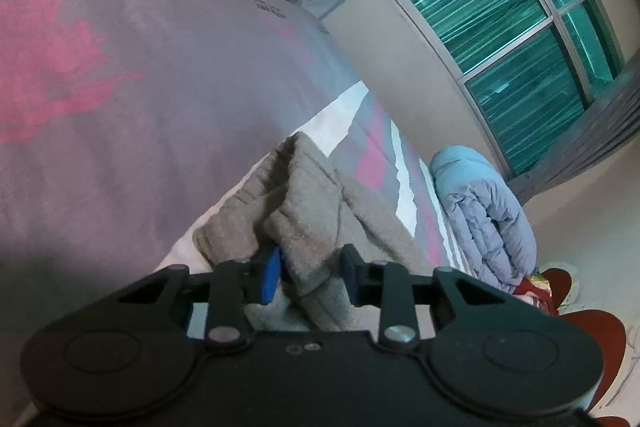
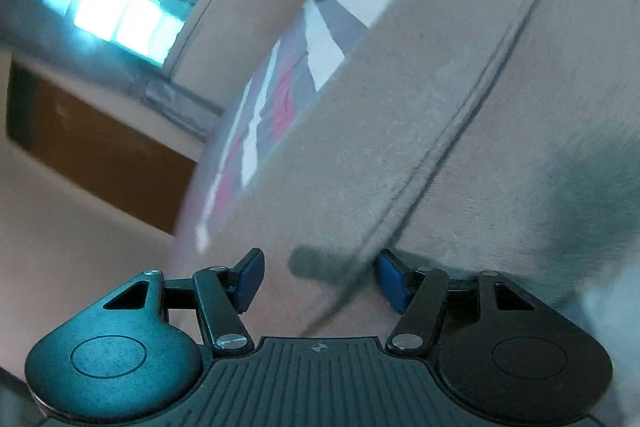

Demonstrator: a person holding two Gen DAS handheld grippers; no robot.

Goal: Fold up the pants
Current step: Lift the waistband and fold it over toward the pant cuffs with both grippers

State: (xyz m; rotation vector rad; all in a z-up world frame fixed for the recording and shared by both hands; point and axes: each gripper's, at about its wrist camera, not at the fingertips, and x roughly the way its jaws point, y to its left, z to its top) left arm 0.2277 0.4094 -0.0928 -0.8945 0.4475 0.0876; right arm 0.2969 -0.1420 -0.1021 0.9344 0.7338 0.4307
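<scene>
Bed [image 1: 372, 163]: I see it ahead of my left gripper [image 1: 310, 273], under a sheet patterned in grey, white and pink; it also shows ahead-left of my right gripper [image 2: 318, 277].
Pants [image 1: 316, 211]: beige, bunched on the sheet right at my left fingers; in the right view they spread flat ahead of the fingers, seam running diagonally.
Duvet [image 1: 484, 215]: pale blue, rolled, lying on the bed beyond the pants, ahead-right of my left gripper.

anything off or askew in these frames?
Mostly the grey-beige fleece pants: bunched in a crumpled heap between the left gripper jaws, not flat. Right gripper is open over smoother fabric. Nothing looks damaged.
</scene>
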